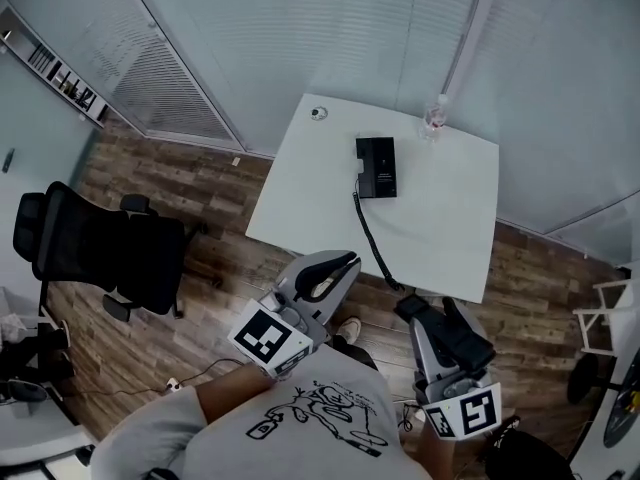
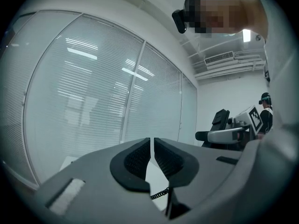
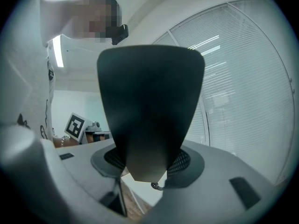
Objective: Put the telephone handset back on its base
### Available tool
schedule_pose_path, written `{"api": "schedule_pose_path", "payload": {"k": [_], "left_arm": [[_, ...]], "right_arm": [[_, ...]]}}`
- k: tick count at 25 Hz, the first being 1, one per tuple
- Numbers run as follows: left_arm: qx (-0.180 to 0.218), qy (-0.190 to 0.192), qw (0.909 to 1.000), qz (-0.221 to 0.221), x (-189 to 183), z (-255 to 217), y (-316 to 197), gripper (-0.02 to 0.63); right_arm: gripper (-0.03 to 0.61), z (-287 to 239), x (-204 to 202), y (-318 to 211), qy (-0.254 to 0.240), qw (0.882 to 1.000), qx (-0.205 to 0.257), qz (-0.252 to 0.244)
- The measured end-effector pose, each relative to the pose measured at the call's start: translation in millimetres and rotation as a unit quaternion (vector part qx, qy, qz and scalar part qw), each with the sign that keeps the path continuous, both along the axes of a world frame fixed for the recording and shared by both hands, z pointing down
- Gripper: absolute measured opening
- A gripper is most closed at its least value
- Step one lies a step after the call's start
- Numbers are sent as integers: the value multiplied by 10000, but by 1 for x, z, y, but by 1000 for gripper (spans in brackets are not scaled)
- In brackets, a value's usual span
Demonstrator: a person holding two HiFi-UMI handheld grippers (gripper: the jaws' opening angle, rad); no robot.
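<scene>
The black telephone base lies on the white table, towards its far side. A coiled cord runs from the base over the table's near edge to the black handset. My right gripper is shut on the handset, held off the table just in front of its near edge; the handset fills the right gripper view between the jaws. My left gripper hovers left of it, shut and empty, and its pads meet with only a thin slit between them.
A clear bottle stands at the table's far edge and a small round object sits at its far left corner. A black office chair stands on the wooden floor to the left. Glass walls with blinds close off the back.
</scene>
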State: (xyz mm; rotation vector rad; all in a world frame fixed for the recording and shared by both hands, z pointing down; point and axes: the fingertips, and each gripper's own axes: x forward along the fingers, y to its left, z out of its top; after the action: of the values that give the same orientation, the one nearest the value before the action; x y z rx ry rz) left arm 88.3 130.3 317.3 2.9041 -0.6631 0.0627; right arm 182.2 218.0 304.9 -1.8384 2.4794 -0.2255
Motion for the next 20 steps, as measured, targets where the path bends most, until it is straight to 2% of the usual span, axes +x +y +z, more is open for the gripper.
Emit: {"api": "schedule_pose_path", "payload": {"k": [9, 20], "left_arm": [[-18, 78, 10000, -55, 11, -2, -38, 25], [-153, 210, 9996, -131, 0, 7, -142, 25]], "right_arm": [[196, -1, 7, -38, 21, 9999, -68, -106], [196, 12, 0, -142, 5, 9986, -484, -190]]}}
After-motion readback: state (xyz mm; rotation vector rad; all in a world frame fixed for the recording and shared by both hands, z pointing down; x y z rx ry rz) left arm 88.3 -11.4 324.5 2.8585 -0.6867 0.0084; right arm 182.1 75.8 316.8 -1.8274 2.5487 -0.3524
